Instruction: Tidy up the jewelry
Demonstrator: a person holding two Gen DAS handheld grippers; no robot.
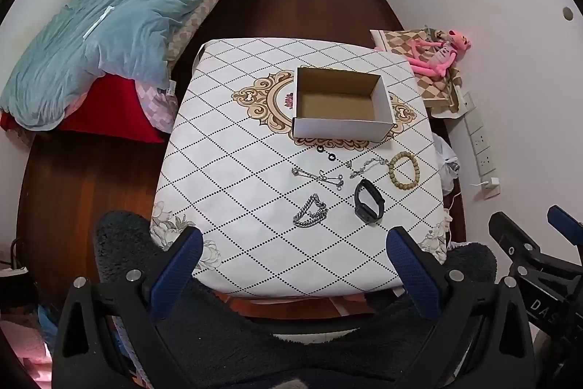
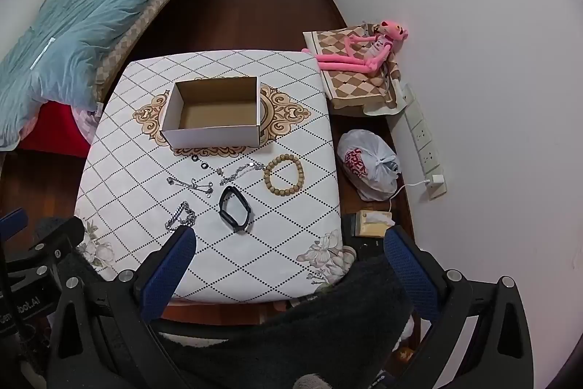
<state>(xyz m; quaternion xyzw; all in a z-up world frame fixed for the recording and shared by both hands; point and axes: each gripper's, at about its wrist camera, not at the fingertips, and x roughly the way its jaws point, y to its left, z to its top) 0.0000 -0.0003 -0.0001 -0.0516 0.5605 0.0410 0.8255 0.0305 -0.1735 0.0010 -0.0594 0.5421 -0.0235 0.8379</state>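
Note:
An open cardboard box (image 1: 342, 104) (image 2: 215, 113) stands empty in the middle of the patterned table (image 1: 233, 177) (image 2: 291, 236). In front of it lie a wooden bead bracelet (image 1: 403, 170) (image 2: 284, 174), a black wristband (image 1: 369, 202) (image 2: 235, 209), a thick silver chain (image 1: 310, 210) (image 2: 181, 216), two thinner silver chains (image 1: 319, 176) (image 2: 242, 172) and two small dark rings (image 1: 326, 152) (image 2: 199, 161). My left gripper (image 1: 295, 243) hangs open above the table's near edge, nothing between its fingers. My right gripper (image 2: 291, 243) is open too, above the near right corner.
A bed with a blue quilt (image 1: 120, 13) (image 2: 80, 13) runs along the left. A pink plush toy (image 1: 437, 55) (image 2: 364, 50) lies on a checked cushion at the right wall, with a power strip (image 2: 422, 137) and a white plastic bag (image 2: 368, 164) below. Dark fuzzy fabric (image 1: 277, 334) lies under the grippers.

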